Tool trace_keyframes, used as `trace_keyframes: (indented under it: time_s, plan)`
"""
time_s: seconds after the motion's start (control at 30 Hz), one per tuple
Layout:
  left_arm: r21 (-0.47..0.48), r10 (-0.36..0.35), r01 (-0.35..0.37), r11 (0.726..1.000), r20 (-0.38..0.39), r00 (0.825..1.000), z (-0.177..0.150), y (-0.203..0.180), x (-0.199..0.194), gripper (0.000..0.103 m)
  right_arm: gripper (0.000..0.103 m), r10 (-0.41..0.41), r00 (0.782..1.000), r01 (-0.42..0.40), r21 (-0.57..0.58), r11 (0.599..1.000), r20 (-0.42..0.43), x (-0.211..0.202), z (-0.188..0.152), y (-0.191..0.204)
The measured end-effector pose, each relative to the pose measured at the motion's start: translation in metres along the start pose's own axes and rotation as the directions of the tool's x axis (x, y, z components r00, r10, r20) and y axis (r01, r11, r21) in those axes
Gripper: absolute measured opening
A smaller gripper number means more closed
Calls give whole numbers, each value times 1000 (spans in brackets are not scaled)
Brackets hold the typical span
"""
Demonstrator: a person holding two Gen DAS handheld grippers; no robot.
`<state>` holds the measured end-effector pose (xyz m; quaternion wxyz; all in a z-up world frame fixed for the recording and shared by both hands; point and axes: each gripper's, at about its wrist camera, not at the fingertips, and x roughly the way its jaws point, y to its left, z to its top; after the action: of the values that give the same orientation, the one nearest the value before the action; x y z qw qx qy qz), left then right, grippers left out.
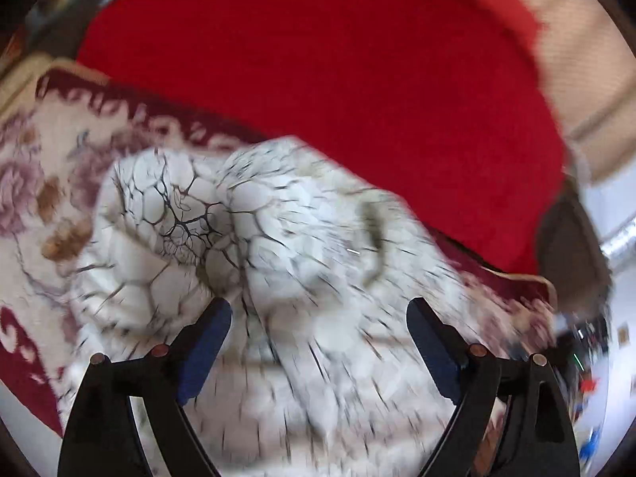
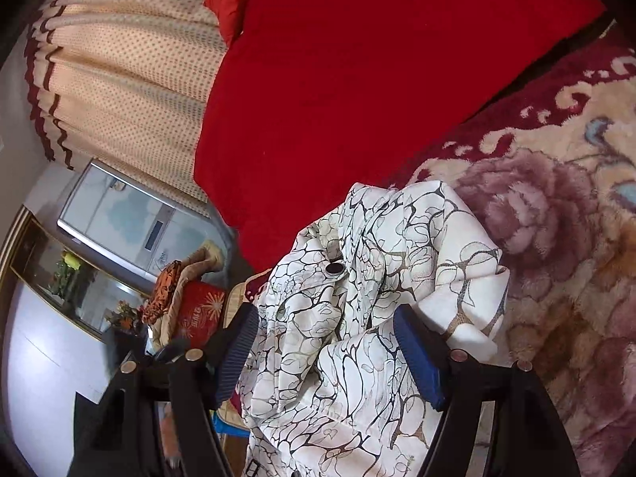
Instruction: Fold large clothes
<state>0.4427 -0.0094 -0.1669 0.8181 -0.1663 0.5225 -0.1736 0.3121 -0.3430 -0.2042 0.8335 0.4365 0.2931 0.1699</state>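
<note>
A large white garment [image 1: 254,238] with a black crackle pattern lies bunched on a floral blanket [image 1: 35,183]. My left gripper [image 1: 318,310] is open, its blue-padded fingers just above the cloth; this view is blurred. In the right wrist view the same garment [image 2: 357,318], with a dark button [image 2: 334,268], is heaped between the fingers of my right gripper [image 2: 324,316]. The right jaws stand wide apart, and the cloth fills the gap without being pinched.
A big red pillow [image 1: 338,59] lies behind the garment, also in the right wrist view [image 2: 357,79]. The floral blanket [image 2: 556,238] spreads right. A dotted curtain [image 2: 127,79], a grey appliance [image 2: 119,218] and a heap of cloth [image 2: 187,298] stand left.
</note>
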Motion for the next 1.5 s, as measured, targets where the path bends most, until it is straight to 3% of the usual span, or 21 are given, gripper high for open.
trace_keyframes:
  time_s: [0.07, 0.13, 0.17, 0.2, 0.27, 0.33, 0.43, 0.53, 0.67, 0.73, 0.77, 0.87, 0.93, 1.0, 1.07, 1.13, 1.2, 1.27, 1.43, 1.47, 1.5]
  plan:
    - [-89, 10, -12, 996, -32, 999, 9, 9, 32, 90, 74, -3, 1000, 3, -6, 1000, 8, -4, 0, 0]
    - [-165, -46, 42, 985, -20, 999, 12, 16, 50, 87, 74, -3, 1000, 3, -8, 1000, 16, -8, 2, -1]
    - [-176, -71, 71, 982, 4, 997, 10, 15, 49, 67, 74, -6, 1000, 7, -11, 1000, 20, -9, 3, -2]
    - [-167, -85, 88, 982, 24, 996, 9, 11, 50, 34, 74, -12, 1000, 12, -16, 1000, 22, -11, 3, -3]
    - [-52, -45, 47, 998, 46, 998, 6, -9, 45, 11, 74, -21, 999, 21, -24, 999, 31, -15, 6, -4]
    - [116, -3, -10, 993, 112, 994, -4, -44, 28, 8, 74, -21, 999, 22, -23, 999, 43, -19, 8, -4]
    - [307, -47, -5, 952, 163, 986, -24, -90, 2, 6, 74, -20, 998, 21, -16, 1000, 60, -25, 11, -7]
    - [489, -78, -2, 872, 144, 987, -61, -139, -17, 5, 74, -27, 996, 28, -15, 1000, 81, -30, 13, -8]
    - [689, -32, -33, 724, 82, 996, -126, -188, -26, 6, 74, -34, 992, 35, -6, 999, 120, -42, 18, -12]
    - [723, -34, -15, 691, 53, 998, -143, -189, -33, 10, 74, -46, 989, 47, -2, 999, 142, -49, 20, -14]
    - [727, -33, -15, 686, 52, 998, -148, -184, -38, 17, 74, -53, 987, 53, 3, 999, 152, -53, 20, -16]
    - [690, 35, -107, 716, 118, 992, -134, -158, -41, 54, 74, -46, 983, 42, 25, 999, 176, -66, 23, -21]
    - [594, 107, -188, 782, 169, 980, -109, -127, -42, 55, 74, -43, 983, 40, 19, 999, 178, -67, 23, -19]
    - [503, 154, -224, 835, 178, 972, -89, -96, -39, 55, 74, -38, 987, 37, 9, 999, 158, -61, 23, -16]
    - [424, 145, -191, 885, 137, 980, -82, -76, -36, 58, 74, -24, 992, 23, 10, 1000, 121, -49, 20, -13]
    - [384, 76, -103, 918, 85, 993, -90, -69, -28, 64, 74, -16, 995, 15, 13, 1000, 94, -39, 17, -10]
    - [401, 36, -65, 914, 80, 996, -101, -74, -22, 75, 74, -13, 998, 13, 3, 1000, 69, -27, 13, -5]
    - [444, 37, -92, 891, 130, 991, -116, -85, -17, 79, 74, 1, 999, -1, -2, 1000, 50, -19, 10, -2]
    - [532, 118, -237, 813, 249, 961, -124, -100, 8, 79, 74, 38, 999, -38, 29, 999, 10, 5, 7, -1]
    - [529, 125, -243, 813, 250, 960, -124, -99, 11, 79, 74, 39, 999, -40, 35, 999, 8, 10, 10, -2]
    - [526, 113, -227, 820, 240, 964, -123, -97, 14, 70, 74, 39, 999, -39, 41, 998, 3, 15, 13, -3]
